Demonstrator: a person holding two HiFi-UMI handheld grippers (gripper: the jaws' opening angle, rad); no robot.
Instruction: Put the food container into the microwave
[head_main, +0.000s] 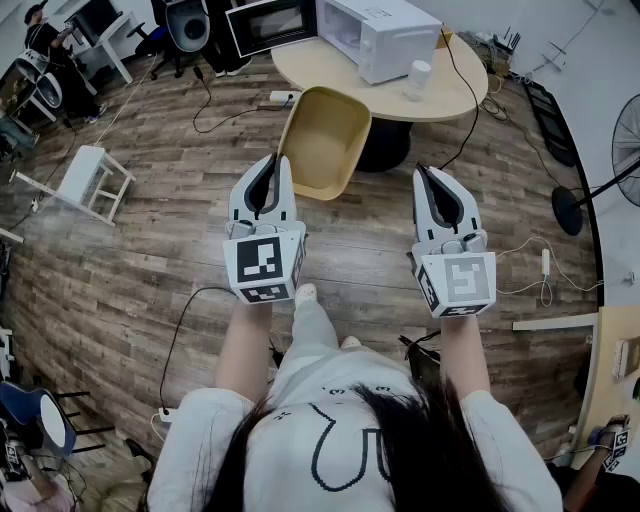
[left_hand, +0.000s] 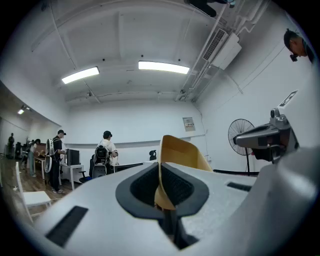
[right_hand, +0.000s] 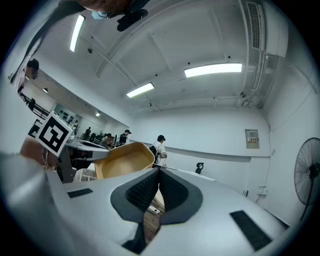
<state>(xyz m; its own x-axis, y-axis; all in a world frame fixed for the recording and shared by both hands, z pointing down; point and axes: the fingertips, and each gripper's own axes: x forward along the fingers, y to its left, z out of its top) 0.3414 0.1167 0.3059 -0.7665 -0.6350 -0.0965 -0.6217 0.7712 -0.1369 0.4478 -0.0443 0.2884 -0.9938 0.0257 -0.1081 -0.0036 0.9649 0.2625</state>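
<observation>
A tan, open food container (head_main: 325, 140) hangs in the air in front of me, tilted, its hollow side toward me. My left gripper (head_main: 274, 166) is shut on its near left rim. In the left gripper view the rim (left_hand: 161, 187) stands pinched between the dark pads, and the container (left_hand: 182, 152) rises beyond them. My right gripper (head_main: 426, 176) is shut with nothing in it, to the right of the container and apart from it. The white microwave (head_main: 385, 35) sits on a round table (head_main: 445, 95) ahead, its door (head_main: 270, 22) swung open to the left.
A white bottle (head_main: 418, 78) stands on the table in front of the microwave. A white stool (head_main: 92, 180) is on the wooden floor at left, and cables and a power strip (head_main: 281, 97) lie nearby. A fan base (head_main: 570, 210) is at right. People stand at desks far left.
</observation>
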